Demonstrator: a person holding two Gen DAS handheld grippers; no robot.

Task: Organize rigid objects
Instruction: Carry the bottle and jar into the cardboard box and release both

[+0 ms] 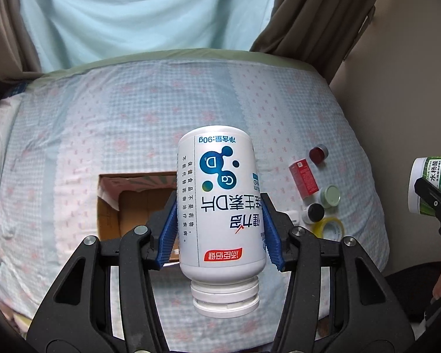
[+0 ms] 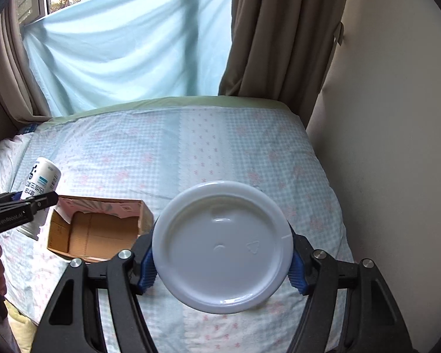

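Observation:
My left gripper (image 1: 220,223) is shut on a white vitamin bottle (image 1: 220,200), held upside down with its cap toward me, above the bed near the open cardboard box (image 1: 132,206). The bottle also shows in the right wrist view (image 2: 39,182). My right gripper (image 2: 222,261) is shut on a white round jar (image 2: 222,247), whose flat bottom faces the camera. That jar, with a green label, shows at the right edge of the left wrist view (image 1: 429,182). The box (image 2: 97,232) is open and looks empty.
On the checked bedspread (image 1: 132,117) to the right lie a red box (image 1: 304,178), a red-lidded jar (image 1: 319,153), a green-lidded jar (image 1: 330,195), a black-lidded jar (image 1: 314,213) and a yellow tape roll (image 1: 329,228). Curtains (image 2: 279,29) hang behind; a wall (image 2: 382,147) stands right.

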